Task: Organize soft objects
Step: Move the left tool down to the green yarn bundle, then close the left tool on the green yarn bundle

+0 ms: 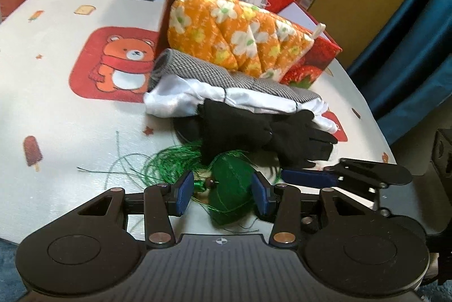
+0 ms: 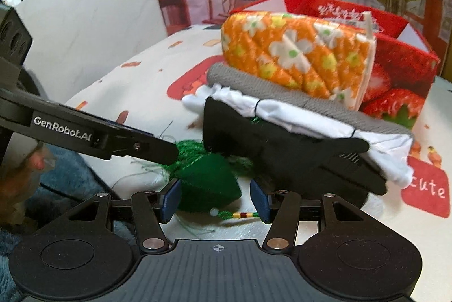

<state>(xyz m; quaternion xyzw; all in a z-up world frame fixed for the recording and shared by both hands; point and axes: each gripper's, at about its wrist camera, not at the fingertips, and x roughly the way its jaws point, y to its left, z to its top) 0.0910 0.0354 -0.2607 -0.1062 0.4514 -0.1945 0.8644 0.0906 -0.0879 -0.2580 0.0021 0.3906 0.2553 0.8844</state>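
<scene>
A green fabric sachet with a long green tassel (image 1: 228, 186) lies at the table's near edge; it also shows in the right wrist view (image 2: 209, 183). My left gripper (image 1: 223, 193) is open, with the sachet between its blue pads. My right gripper (image 2: 216, 199) is open around the same sachet from the other side. Behind lies a pile: a black glove (image 1: 262, 129), a white cloth (image 1: 180, 93), a grey knit cloth (image 1: 197, 70) and an orange flowered oven mitt (image 1: 240, 34). The pile also shows in the right wrist view, with the glove (image 2: 282, 149) at the front.
A red strawberry-print box (image 1: 310, 59) stands open behind the pile, with the mitt leaning against it. The table has a white cloth with bear pictures (image 1: 84, 104). A blue fluffy rug (image 2: 56, 169) lies below the table's edge. A white board (image 2: 84, 19) stands at the left.
</scene>
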